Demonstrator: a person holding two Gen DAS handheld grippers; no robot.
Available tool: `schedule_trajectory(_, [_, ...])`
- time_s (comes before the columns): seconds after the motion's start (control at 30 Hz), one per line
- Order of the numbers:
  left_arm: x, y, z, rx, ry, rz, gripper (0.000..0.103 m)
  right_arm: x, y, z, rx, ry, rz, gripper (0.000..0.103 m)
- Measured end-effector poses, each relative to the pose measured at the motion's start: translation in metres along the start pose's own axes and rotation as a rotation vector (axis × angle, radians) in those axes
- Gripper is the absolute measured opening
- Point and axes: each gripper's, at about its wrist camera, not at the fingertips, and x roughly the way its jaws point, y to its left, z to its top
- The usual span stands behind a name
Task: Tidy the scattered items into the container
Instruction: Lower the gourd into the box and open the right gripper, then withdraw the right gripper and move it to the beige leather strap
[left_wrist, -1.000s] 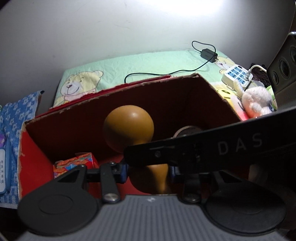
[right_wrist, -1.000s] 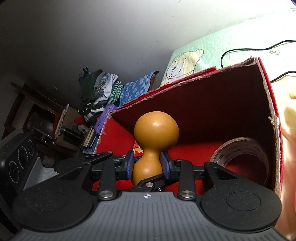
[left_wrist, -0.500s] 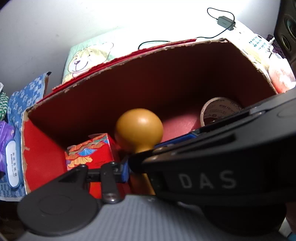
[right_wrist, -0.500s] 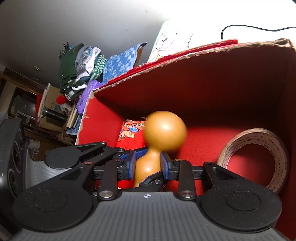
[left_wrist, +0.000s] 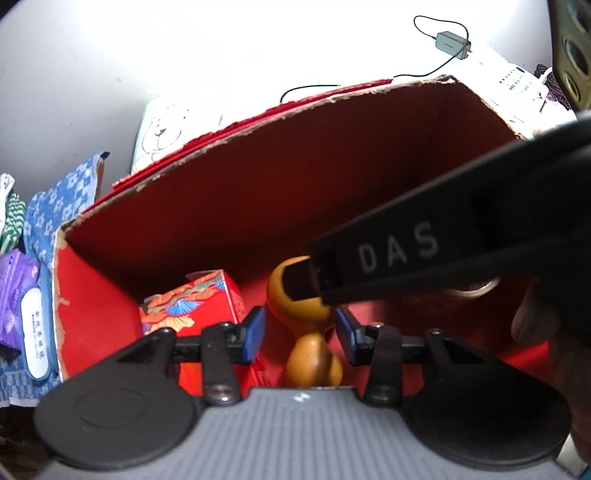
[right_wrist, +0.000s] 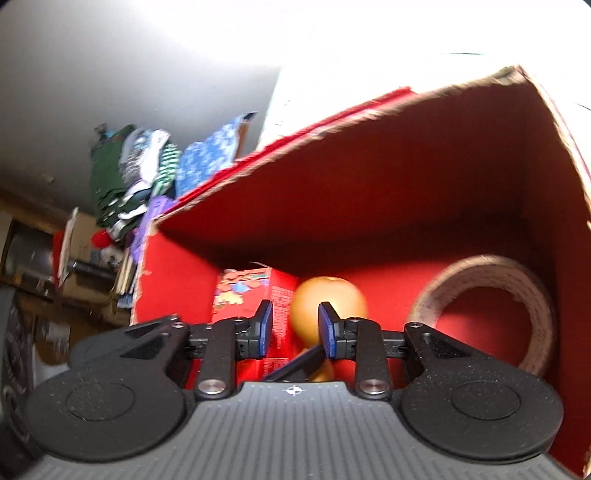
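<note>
White letters "DAS" read along the black body of the right gripper (left_wrist: 424, 254), which crosses the right half of the left wrist view. The small print on the wipes pack (left_wrist: 31, 328) at the left edge is too small to read.

Half a second ago the right gripper (right_wrist: 294, 328) pinched the gourd (right_wrist: 327, 301) at its neck; now its blue pads stand apart with a gap on either side, and the gourd sits lower, behind them on the box floor. The left gripper (left_wrist: 300, 334) is likewise open, its pads clear of the gourd (left_wrist: 306, 332) at lower centre, where earlier the right gripper hid most of it.

The red box (right_wrist: 424, 177) fills the middle of both views, torn cardboard showing along its rim. Inside it lie three things: the gourd at lower centre, a patterned red carton (right_wrist: 258, 295) just beside it to the left, and a tape roll (right_wrist: 484, 314) standing on edge at the right of the right wrist view. In the left wrist view the carton (left_wrist: 195, 306) shows left of centre in the box (left_wrist: 295, 177); the roll is mostly hidden behind the right gripper.
</note>
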Motion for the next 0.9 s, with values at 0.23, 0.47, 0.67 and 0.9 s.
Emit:
schedule_trajectory(0.23, [-0.003, 0.000, -0.003, 0.013, -0.011, 0.063, 0.051, 0.017, 0.004, 0.009, 0.022, 0.106, -0.078, 0.032])
schedule_trajectory(0.47, [-0.005, 0.013, -0.009, -0.008, -0.011, 0.095, 0.053, 0.030, 0.016, 0.011, -0.033, 0.150, -0.048, 0.050])
schedule_trajectory(0.67, [-0.008, 0.017, -0.012, -0.012, -0.021, 0.099, 0.057, 0.026, 0.029, 0.006, -0.154, 0.157, -0.054, 0.050])
schedule_trajectory(0.9, [-0.009, 0.015, -0.014, 0.001, -0.026, 0.132, 0.057, 0.024, 0.025, 0.007, -0.126, 0.150, -0.038, 0.050])
